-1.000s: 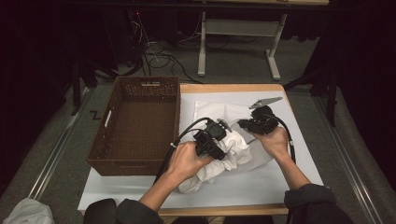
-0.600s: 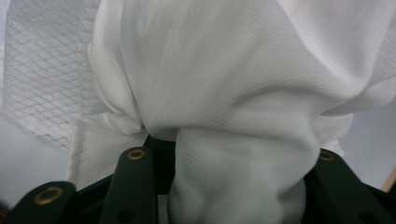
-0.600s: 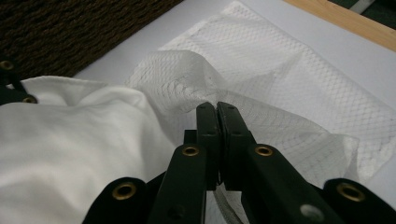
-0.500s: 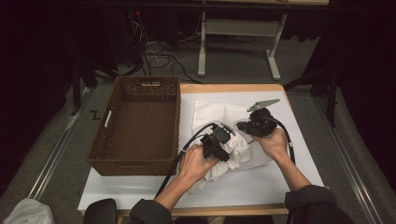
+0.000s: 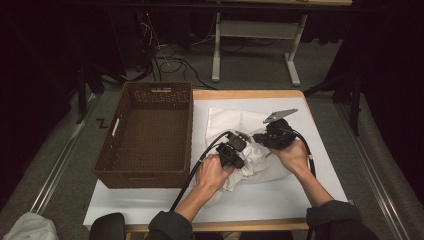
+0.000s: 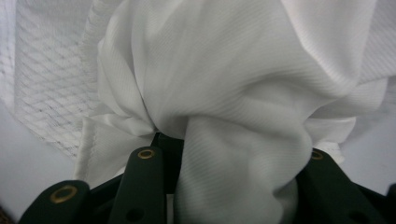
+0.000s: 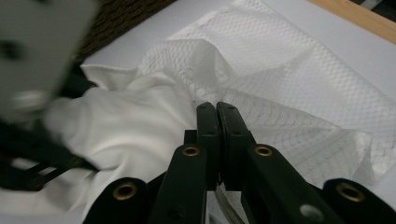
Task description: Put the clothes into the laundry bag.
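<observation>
White cloth lies bunched up on the white table, just beside the brown basket. The left gripper has a thick fold of cloth between its jaws, which have just been closing on it. The right gripper has its jaws pressed together, pinching the netted edge of the cloth.

Left hand-held gripper blurred, edge-cropped

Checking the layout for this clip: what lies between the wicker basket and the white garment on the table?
In the high view, only bare white table cover separates the wicker basket from the white garment; lower down, the left gripper and its cable cross that strip.
</observation>
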Demonstrator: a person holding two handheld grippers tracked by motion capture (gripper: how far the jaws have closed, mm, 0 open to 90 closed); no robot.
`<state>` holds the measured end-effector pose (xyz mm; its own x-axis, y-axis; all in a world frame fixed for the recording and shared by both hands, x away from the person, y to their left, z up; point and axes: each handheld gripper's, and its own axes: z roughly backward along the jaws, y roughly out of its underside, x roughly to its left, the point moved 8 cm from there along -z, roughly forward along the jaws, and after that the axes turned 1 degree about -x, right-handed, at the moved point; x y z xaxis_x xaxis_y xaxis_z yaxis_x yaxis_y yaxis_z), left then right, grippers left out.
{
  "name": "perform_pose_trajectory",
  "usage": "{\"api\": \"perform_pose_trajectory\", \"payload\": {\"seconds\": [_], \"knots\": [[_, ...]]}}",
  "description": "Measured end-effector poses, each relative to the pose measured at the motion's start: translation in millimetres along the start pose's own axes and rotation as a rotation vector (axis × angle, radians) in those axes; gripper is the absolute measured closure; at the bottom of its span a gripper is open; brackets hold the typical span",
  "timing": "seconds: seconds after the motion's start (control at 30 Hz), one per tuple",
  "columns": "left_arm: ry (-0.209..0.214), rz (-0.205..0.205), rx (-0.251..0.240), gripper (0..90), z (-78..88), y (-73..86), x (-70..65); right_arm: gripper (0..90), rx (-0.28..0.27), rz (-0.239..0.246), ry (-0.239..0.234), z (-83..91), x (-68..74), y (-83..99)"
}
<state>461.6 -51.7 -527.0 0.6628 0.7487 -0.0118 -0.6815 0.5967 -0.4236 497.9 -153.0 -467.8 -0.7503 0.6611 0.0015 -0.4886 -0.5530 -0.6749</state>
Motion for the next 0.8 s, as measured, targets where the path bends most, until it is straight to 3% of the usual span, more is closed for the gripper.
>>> {"api": "perform_pose_trajectory", "payload": {"seconds": [0.07,0.17,0.3,0.47,0.67,0.8], "knots": [[0.013,0.015,-0.009,57.8,-2.2,-1.5,1.6,89.6,0.009,0.011,0.001,0.2,0.9,1.1],[0.011,-0.016,-0.024,52.9,0.7,0.3,0.1,89.6,0.008,0.005,-0.001,-0.3,0.0,2.5],[0.041,0.009,-0.041,47.5,7.9,3.4,-0.2,89.6,0.013,-0.007,-0.005,-1.9,-7.8,8.4],[0.051,-0.03,-0.059,48.0,17.3,5.9,-5.8,89.6,0.012,-0.033,-0.004,-1.9,-9.5,10.9],[0.038,-0.093,-0.144,39.6,31.6,5.1,-12.5,89.6,0.011,-0.029,-0.007,-2.7,-7.0,9.1],[0.014,-0.125,-0.209,43.0,34.8,0.2,-16.0,89.6,0.008,-0.014,-0.004,-2.1,-6.2,7.4]]}}
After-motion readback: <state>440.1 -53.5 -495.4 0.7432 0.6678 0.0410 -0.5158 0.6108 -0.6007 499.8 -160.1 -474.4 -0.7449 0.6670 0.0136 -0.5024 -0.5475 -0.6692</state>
